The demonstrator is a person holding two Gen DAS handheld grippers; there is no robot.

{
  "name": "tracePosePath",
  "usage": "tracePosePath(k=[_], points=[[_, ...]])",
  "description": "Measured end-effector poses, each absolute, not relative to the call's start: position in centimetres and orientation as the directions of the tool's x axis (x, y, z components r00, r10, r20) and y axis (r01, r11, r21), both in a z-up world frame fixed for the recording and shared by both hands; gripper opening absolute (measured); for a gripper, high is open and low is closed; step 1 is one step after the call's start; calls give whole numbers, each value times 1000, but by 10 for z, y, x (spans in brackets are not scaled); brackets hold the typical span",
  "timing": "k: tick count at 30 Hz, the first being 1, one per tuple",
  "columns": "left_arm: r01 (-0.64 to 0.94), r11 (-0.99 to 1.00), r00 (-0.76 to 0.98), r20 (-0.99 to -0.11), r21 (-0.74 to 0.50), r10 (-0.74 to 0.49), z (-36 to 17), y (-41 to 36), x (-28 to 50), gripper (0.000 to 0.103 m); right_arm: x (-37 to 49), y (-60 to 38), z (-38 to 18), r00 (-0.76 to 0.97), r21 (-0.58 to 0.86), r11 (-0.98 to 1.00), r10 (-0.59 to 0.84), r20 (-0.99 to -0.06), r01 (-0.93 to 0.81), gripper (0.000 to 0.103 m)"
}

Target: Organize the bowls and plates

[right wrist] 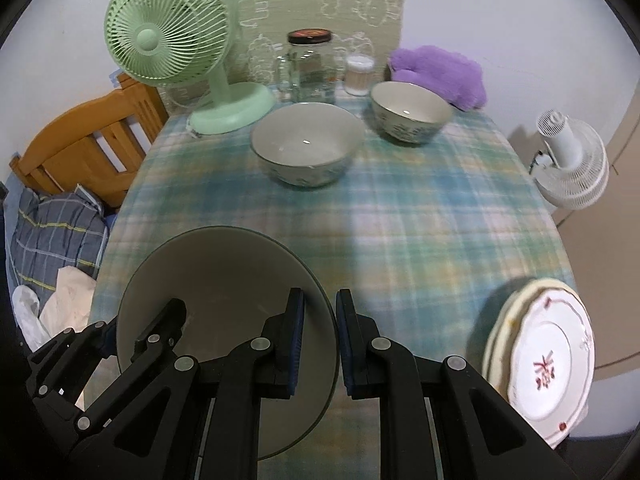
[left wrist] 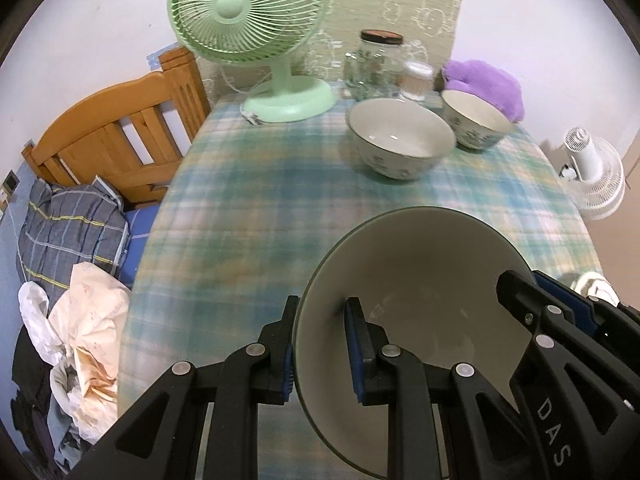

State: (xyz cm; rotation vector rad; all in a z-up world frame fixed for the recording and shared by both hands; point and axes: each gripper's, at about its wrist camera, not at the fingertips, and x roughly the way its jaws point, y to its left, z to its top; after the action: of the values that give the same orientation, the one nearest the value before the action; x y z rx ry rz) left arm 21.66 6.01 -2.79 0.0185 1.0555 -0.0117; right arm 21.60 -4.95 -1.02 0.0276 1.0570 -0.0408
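Large grey-green ceramic bowl (left wrist: 420, 264) lifted, tilted, above checked tablecloth. Two floral ceramic bowls (right wrist: 306, 146) upright beyond. Stacked scalloped plates (right wrist: 548, 364) at right edge.

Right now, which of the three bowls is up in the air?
The plain bowl, clamped on opposite rims by both tools. The two flowered bowls sit on the table near the fan.

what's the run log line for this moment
held: large bowl | left tongs: shut on rim | right tongs: shut on opposite rim | bowl: above table
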Motion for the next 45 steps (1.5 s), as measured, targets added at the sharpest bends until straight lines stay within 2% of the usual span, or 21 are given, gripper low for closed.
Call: tracePosePath(k=[18,39,45], points=[[84,996,411,-910,-29,-61,-55,-9,186,19,177,-119,-29,420,-37,994,-77,-904,102,20],[-18,1000,386,-922,-15,-7,-77,0,189,22,186,-117,-55,398,-3,999,-21,-917,46,19],[36,999,389,-921,-16,-29,-71,2,190,36,186,-113,-52,393,-7,999,-24,-919,44,21]])
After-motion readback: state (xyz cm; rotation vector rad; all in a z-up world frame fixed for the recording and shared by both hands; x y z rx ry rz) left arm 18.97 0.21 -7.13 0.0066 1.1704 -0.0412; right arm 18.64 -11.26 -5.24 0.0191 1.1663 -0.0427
